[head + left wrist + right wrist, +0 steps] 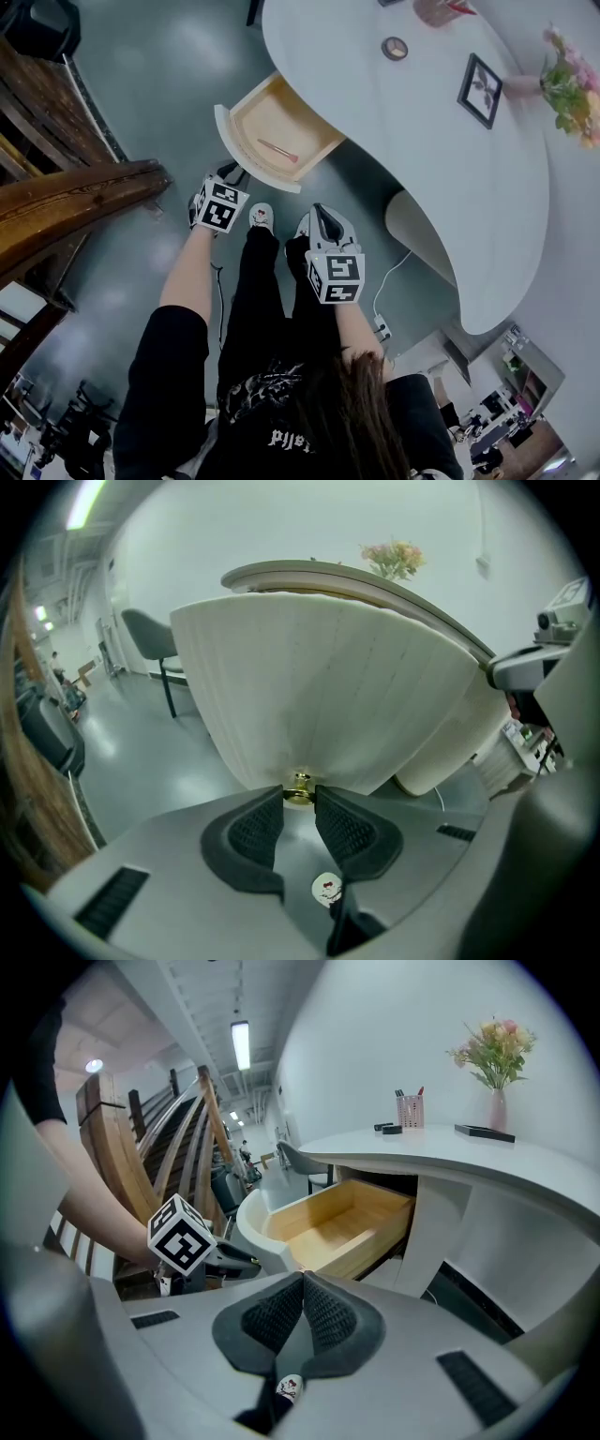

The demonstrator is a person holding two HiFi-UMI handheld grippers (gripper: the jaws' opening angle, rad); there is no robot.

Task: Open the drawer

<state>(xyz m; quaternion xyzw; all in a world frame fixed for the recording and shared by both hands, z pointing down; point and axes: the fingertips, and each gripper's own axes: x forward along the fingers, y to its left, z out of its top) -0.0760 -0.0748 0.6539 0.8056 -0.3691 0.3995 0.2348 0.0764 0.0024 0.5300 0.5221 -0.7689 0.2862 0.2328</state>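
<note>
While the left gripper [299, 797] pinches its brass knob [299, 786], the drawer [242, 150] stands pulled out.
Pulling looks finished; next, release the knob. The right gripper [302, 1279] is pressed together, empty.

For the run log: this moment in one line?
drawer: open | left claw: shut on knob | right claw: shut, empty

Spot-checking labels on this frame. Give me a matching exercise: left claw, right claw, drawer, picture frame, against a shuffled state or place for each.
Things:
1. left claw
2. right claw
3. drawer
4. picture frame

States or places:
A. pulled out, open
B. lying flat on the desk top
C. closed on the brass knob
D. shut, nothing between the jaws

Pairs: 1-C; 2-D; 3-A; 4-B
</note>
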